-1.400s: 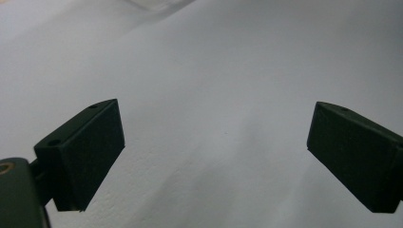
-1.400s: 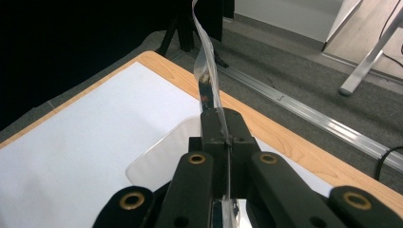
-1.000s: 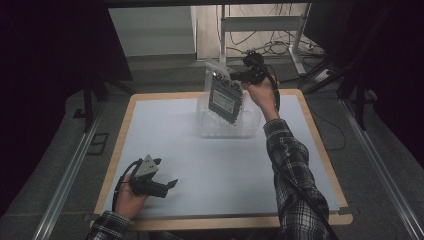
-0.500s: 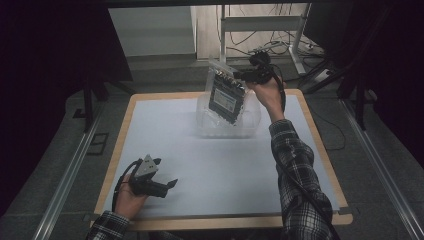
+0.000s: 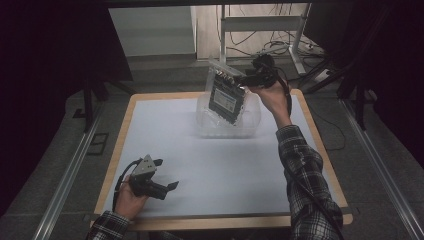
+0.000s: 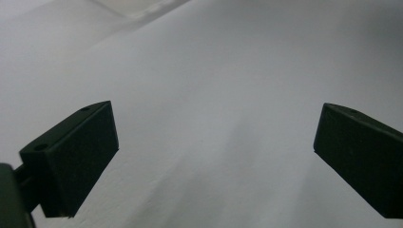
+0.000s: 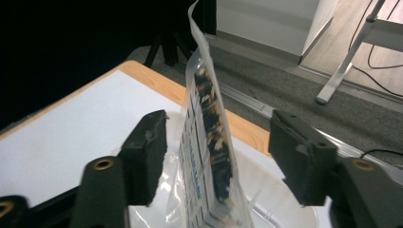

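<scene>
Reaching over clear bin (image 5: pixel 252 131), right gripper (image 5: pixel 248 80) raised — jaws just opened — bagged board (image 5: pixel 226 95) between

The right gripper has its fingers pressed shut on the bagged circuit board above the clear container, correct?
Not quite. In the right gripper view the right gripper has just been opening; its fingers stand apart from the bagged circuit board between them, above the clear container.

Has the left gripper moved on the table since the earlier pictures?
No. The left gripper lies at the same spot near the table's front left corner, jaws open.
</scene>
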The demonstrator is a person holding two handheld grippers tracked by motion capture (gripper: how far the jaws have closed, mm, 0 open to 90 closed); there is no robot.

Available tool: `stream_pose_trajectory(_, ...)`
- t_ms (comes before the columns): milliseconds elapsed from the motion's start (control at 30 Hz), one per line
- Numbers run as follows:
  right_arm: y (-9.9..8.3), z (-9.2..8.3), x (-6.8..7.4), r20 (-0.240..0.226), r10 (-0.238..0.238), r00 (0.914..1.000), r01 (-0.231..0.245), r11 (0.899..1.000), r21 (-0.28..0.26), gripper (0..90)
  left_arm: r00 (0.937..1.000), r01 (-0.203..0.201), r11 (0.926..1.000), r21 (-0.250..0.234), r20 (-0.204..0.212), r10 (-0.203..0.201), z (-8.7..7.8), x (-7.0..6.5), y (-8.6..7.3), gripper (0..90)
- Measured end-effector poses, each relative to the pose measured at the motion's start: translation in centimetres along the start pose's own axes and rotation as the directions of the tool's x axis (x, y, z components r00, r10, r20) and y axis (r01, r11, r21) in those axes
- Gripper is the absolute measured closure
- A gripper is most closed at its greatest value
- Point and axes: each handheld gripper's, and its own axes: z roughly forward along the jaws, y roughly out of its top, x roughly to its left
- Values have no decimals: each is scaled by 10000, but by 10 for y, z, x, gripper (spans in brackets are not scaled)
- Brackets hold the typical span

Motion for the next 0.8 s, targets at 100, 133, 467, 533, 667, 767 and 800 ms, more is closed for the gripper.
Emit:
stream_pose_trajectory(100, -3, -3, 2, 19, -169, 9999, 169, 9999, 22, 331, 9999, 23, 9999, -118, 129, -21, 0, 0, 0, 7)
stream_pose_trajectory(133, -5, -4, 3, -6, -166, 9999, 166, 9998, -56, 316, 9999, 55, 9999, -153, 149, -53, 0, 0, 0, 7)
stream_pose_trajectory(467, -16, -13, 5, -88, -382, 9992, 382, 9993, -32, 227, 9988, 417, 9983, -406, 292, -405, -3, 3, 0, 11)
stream_pose_trajectory(533, -18, -15, 6, -83, -405, 9991, 404, 9992, -41, 214, 9989, 398, 9982, -454, 263, -387, -4, 3, 0, 11)
stream_pose_trajectory(667, -22, -19, 8, -165, -440, 9989, 439, 9990, -46, 183, 9995, 275, 9984, -489, 177, -267, -4, 3, 0, 12)
stream_pose_trajectory(767, -25, -23, 11, -180, -515, 9985, 514, 9987, -70, 163, 9997, 196, 9988, -450, 150, -190, -4, 2, 0, 12)
stream_pose_trajectory(800, -26, -24, 12, -202, -518, 9985, 516, 9986, -91, 157, 9997, 178, 9989, -428, 145, -171, -3, 1, 1, 12)
